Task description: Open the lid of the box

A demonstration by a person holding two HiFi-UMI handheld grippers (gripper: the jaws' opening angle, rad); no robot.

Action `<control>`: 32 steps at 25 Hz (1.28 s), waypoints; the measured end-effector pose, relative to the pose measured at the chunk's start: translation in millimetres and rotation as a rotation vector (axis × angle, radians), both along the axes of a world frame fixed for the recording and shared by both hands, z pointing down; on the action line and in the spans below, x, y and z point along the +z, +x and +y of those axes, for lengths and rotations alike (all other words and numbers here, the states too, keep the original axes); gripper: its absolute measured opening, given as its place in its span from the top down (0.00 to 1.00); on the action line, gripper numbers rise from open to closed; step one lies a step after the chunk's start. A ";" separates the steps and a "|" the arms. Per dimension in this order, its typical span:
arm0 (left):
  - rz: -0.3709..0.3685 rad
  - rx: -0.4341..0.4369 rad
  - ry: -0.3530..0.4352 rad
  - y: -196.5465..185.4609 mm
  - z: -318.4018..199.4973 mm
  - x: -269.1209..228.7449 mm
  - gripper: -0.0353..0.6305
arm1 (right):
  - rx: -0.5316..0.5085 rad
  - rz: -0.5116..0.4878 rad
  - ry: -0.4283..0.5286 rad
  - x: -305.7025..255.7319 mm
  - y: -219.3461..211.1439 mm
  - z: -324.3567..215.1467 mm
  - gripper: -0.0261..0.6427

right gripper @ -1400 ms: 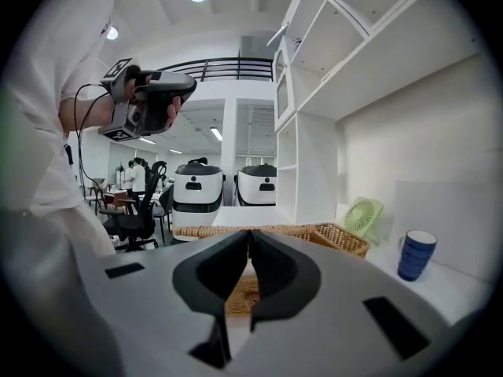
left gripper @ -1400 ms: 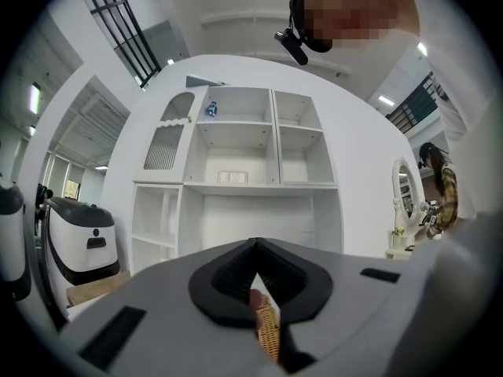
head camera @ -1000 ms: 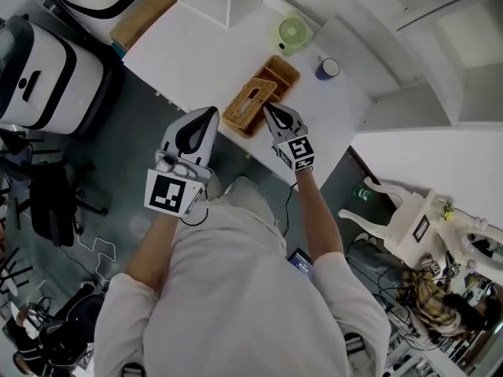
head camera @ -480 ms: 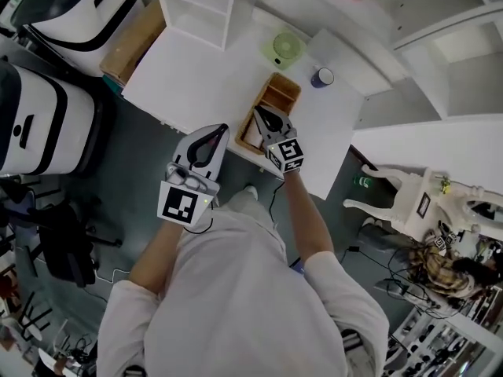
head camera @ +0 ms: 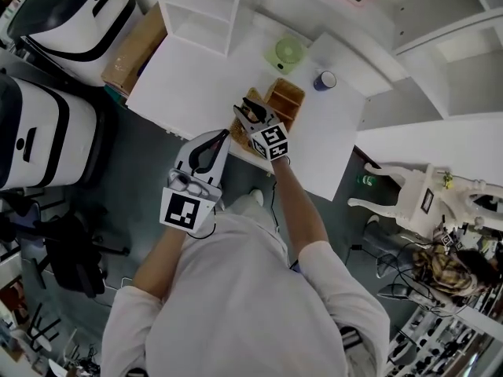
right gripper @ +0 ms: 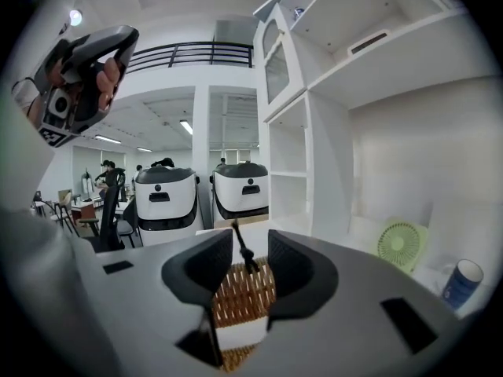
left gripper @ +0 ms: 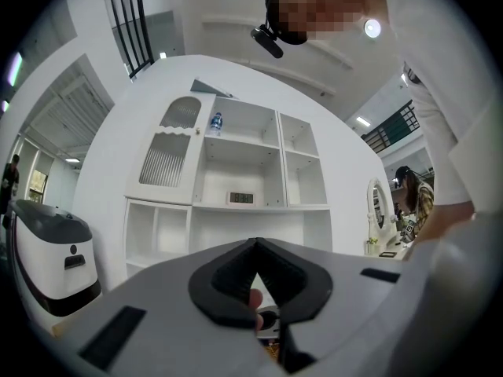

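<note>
The woven box (head camera: pixel 287 100) stands open on the white table (head camera: pixel 196 85), near its front edge. Its woven lid (head camera: pixel 253 95) sits tilted at the box's left side, under my right gripper (head camera: pixel 246 114). In the right gripper view the lid (right gripper: pixel 244 293) lies just below the jaws, and its thin black pull (right gripper: pixel 245 258) stands between them. My right gripper (right gripper: pixel 242 246) is opening, with its pads apart and not pressing on the pull. My left gripper (head camera: pixel 209 146) hangs off the table's front edge, shut and holding nothing. In its own view the left gripper (left gripper: pixel 255 246) points at the white shelves.
A green fan (head camera: pixel 288 53) and a blue mug (head camera: pixel 324 79) stand behind the box, also visible as the fan (right gripper: pixel 401 244) and the mug (right gripper: pixel 460 283). A white shelf unit (head camera: pixel 204 6) stands at the table's back. A cardboard box (head camera: pixel 134 49) and white machines (head camera: pixel 31 124) stand left.
The lid, which lay across the box, has been lifted to the box's left side by my right gripper. That gripper's jaws have spread. My left gripper stayed below the table edge.
</note>
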State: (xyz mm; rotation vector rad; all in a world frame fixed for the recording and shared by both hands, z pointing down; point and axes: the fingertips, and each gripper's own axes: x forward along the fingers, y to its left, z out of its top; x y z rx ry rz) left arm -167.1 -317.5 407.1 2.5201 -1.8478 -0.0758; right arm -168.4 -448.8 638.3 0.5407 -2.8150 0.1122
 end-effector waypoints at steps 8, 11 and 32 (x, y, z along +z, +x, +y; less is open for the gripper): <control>0.016 0.047 0.008 11.3 -2.9 -1.7 0.95 | 0.040 -0.025 0.028 -26.0 19.5 1.3 0.69; 0.024 0.058 0.006 11.3 -3.4 -3.1 0.95 | 0.081 -0.052 0.095 -56.9 34.2 9.6 0.69; 0.001 0.089 0.116 49.3 115.3 -50.4 0.95 | 0.702 -0.188 0.323 -254.1 188.6 220.5 0.96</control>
